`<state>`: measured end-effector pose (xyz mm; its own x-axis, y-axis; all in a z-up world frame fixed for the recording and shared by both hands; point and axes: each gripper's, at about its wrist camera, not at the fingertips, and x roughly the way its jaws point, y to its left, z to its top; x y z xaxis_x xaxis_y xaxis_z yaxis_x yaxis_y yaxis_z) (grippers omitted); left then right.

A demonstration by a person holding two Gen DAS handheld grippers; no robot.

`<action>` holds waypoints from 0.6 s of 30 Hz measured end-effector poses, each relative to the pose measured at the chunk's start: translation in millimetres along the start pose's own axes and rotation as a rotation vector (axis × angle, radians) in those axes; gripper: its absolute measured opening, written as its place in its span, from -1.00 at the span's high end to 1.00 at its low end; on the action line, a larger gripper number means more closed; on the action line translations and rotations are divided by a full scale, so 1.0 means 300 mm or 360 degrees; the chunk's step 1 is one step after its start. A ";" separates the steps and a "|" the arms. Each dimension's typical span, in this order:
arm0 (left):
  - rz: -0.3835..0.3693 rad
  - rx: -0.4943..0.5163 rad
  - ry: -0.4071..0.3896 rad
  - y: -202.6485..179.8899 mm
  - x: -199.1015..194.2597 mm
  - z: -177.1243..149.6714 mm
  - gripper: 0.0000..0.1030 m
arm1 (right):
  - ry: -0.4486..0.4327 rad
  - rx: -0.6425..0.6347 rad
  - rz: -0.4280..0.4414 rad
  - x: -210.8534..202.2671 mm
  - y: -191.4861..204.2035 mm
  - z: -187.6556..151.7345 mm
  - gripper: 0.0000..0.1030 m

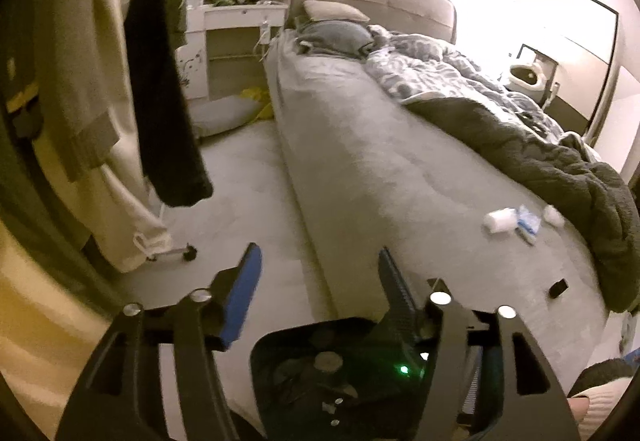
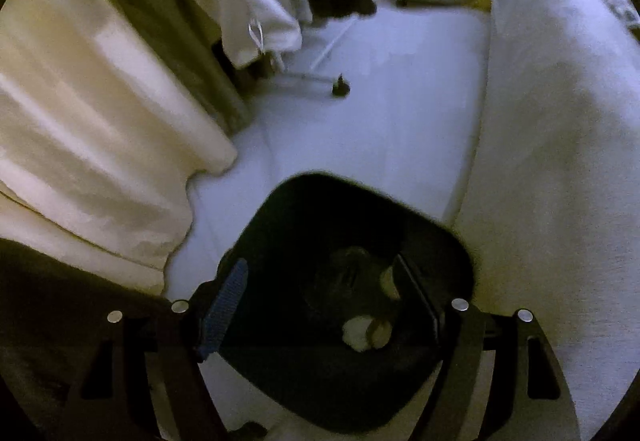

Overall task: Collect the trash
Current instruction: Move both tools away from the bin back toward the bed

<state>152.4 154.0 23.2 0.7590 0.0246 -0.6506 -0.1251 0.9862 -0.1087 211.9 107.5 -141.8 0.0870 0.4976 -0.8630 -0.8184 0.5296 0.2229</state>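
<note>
The bed [image 1: 360, 169] fills the right of the left wrist view, its bare grey sheet running from near to far, with a rumpled dark duvet [image 1: 560, 161] heaped along its right side. The floor [image 1: 248, 177] makes an open lane between the bed's edge and the hanging clothes [image 1: 100, 81] on the left. A wheeled rack foot [image 2: 340, 87] juts into that lane. A black bin [image 2: 352, 301] stands on the floor hard against the bed's side, directly below both tools; pale crumpled scraps [image 2: 366, 331] already lie in its bottom.

The remaining trash sits on the sheet near the duvet's edge: a white paper wad [image 1: 498, 220], a blue-and-white wrapper [image 1: 528, 223] just beside it, and a smaller white ball [image 1: 554, 216] further right. All look light, soft and crushable, so a pinch across the middle of each should hold. The wrapper may be slippery and lie flat, and is better taken by a raised fold. The duvet close by could snag.

The left tongs [image 1: 320, 273] stand released, nothing between them. The right tongs [image 2: 324, 293] stand released too, empty above the bin's mouth. The sheet between the bin and the trash is open for reaching across.
</note>
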 end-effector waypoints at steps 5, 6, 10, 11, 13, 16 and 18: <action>-0.0028 0.0050 -0.0040 -0.080 0.010 0.027 -0.49 | -0.0144 0.0011 -0.0031 -0.133 -0.046 0.014 -0.59; -0.0032 0.0057 -0.0045 -0.092 0.013 0.031 -0.50 | -0.0168 0.0013 -0.0040 -0.154 -0.056 0.017 -0.59; -0.0064 0.0077 -0.0066 -0.151 0.027 0.055 -0.60 | -0.0247 0.0005 -0.0099 -0.225 -0.110 -0.001 -0.59; -0.0071 0.0079 -0.0071 -0.162 0.028 0.056 -0.64 | -0.0276 0.0004 -0.0123 -0.253 -0.126 -0.003 -0.59; -0.0103 0.0087 -0.0081 -0.191 0.034 0.069 -0.72 | -0.0313 0.0000 -0.0159 -0.294 -0.150 -0.014 -0.59; -0.0127 0.0110 -0.0107 -0.235 0.044 0.083 -0.77 | -0.0368 0.0001 -0.0222 -0.356 -0.190 -0.023 -0.60; -0.0131 0.0119 -0.0113 -0.264 0.054 0.090 -0.80 | -0.0405 0.0023 -0.0249 -0.398 -0.227 -0.034 -0.60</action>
<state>191.9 80.8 41.4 0.8083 -0.0482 -0.5868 -0.0144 0.9947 -0.1015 251.2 4.9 -58.6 0.3529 0.5643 -0.7463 -0.7756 0.6225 0.1040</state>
